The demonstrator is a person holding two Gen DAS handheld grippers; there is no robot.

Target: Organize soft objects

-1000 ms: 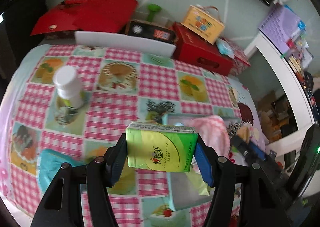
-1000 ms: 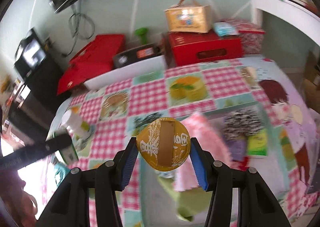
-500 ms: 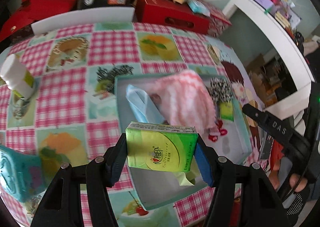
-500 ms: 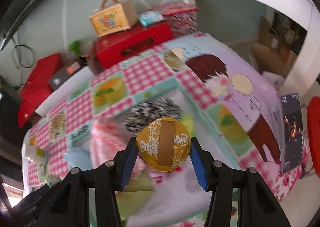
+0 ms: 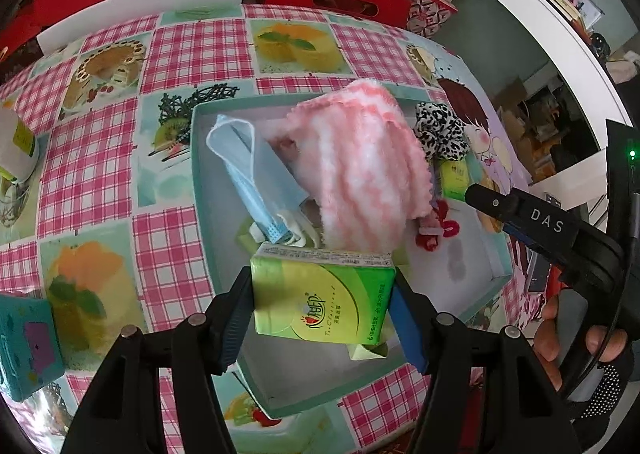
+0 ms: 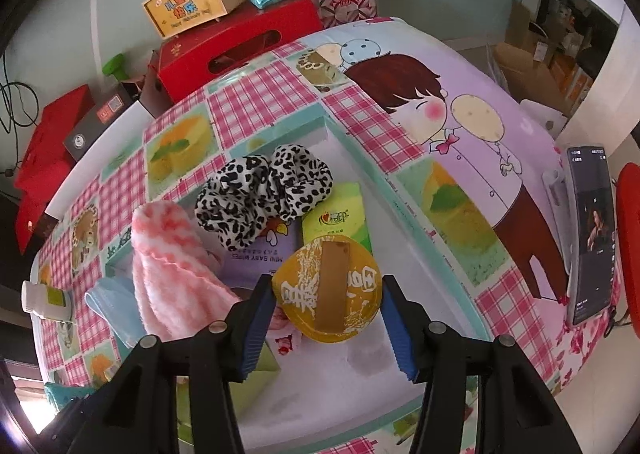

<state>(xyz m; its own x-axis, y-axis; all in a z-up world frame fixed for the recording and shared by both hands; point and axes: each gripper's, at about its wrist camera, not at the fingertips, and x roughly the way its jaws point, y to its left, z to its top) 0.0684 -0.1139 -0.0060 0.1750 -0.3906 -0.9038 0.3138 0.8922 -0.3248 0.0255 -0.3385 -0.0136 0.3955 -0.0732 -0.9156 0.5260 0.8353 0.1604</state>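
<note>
Left gripper (image 5: 322,310) clamped tight on a green tissue pack (image 5: 320,300), held over the near end of the tray (image 5: 195,173). Right gripper (image 6: 327,324) pinched on a round yellow pouch (image 6: 328,294), above the tray's right part. Inside already: pink towel (image 5: 360,169), blue face mask (image 5: 256,177), leopard scrunchie (image 6: 260,191).

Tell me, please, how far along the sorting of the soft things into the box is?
Mostly done: the pink towel, blue face mask, leopard scrunchie and a green packet already lie in the teal box. In hand: the left hand-held gripper holds a green tissue pack and the right hand-held gripper a yellow round pouch, both over the box. Left: releasing both.
</note>
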